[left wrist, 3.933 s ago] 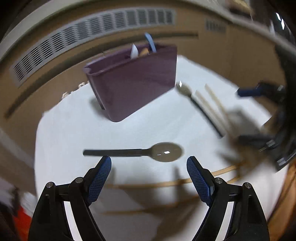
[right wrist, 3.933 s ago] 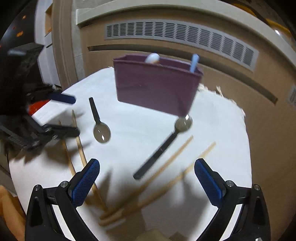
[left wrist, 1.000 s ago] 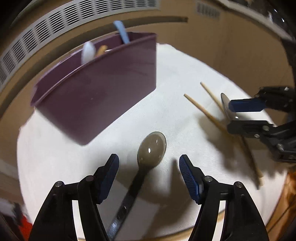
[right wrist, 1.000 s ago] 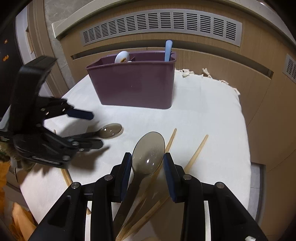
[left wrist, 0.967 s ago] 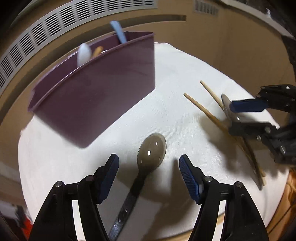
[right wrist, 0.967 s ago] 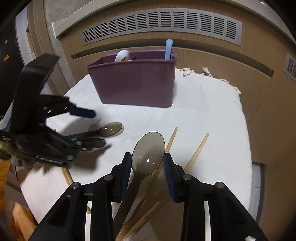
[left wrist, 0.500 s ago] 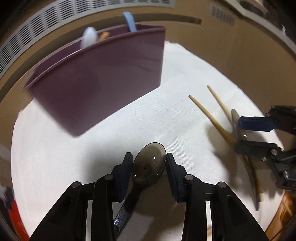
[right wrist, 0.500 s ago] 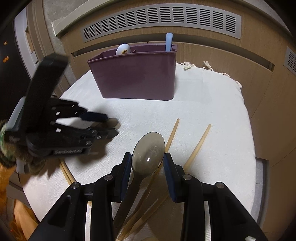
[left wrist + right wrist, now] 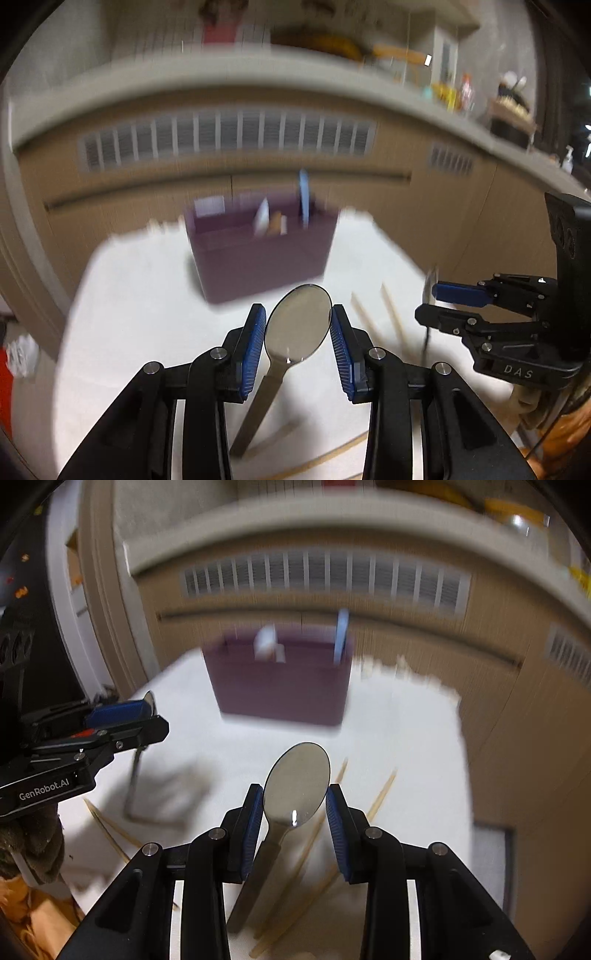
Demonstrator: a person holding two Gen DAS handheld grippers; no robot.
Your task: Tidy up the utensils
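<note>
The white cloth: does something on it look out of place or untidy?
Yes. Wooden chopsticks lie loose and scattered on the white cloth, outside the purple bin where other utensils already stand. Nothing looks spilled or damaged.

Purple bin (image 9: pixel 264 258); white cloth (image 9: pixel 129 314); smoky grey spoon (image 9: pixel 299 325); blue pads (image 9: pixel 255 347)

A purple plastic utensil bin (image 9: pixel 282 688) stands at the far side of the round white-clothed table (image 9: pixel 406 738), with utensils upright inside it. Nearer, wooden chopsticks (image 9: pixel 382 794) lie on the cloth to the right, more (image 9: pixel 107 829) to the left.
</note>
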